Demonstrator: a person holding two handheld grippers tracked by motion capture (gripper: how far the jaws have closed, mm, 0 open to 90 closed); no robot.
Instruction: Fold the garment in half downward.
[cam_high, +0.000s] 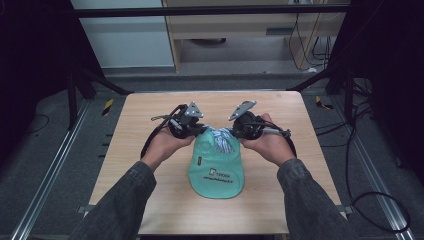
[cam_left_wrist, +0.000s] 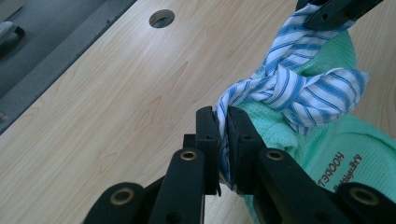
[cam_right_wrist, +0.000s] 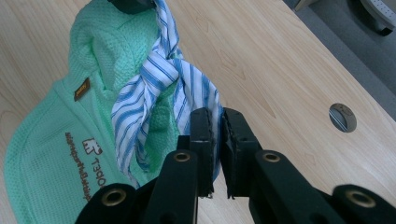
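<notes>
Desk (cam_high: 150, 200): pale wood, with a round cable hole (cam_left_wrist: 161, 18) near the far edge.
Cap (cam_high: 216, 167): mint green mesh, lying flat on the desk between the two hands, brim towards the person, dark print across the front.
Cloth (cam_high: 222, 139): a blue-and-white striped strip knotted at the far end of the cap, just above the crown; the knot sits between the two tools, its ends running out to each side.
Left tool (cam_high: 196, 131): held in the person's left hand, its jaws clamped together on one striped end of the cloth; in the left gripper view (cam_left_wrist: 223, 135) the fabric is pinched flat between the pads.
Right tool (cam_high: 239, 132): held in the right hand, jaws closed on the other striped end; in the right gripper view (cam_right_wrist: 217, 140) the cloth passes between the pads.
Hands: either side of the cap's far end, near each other, grey sleeves coming in from the near edge.
</notes>
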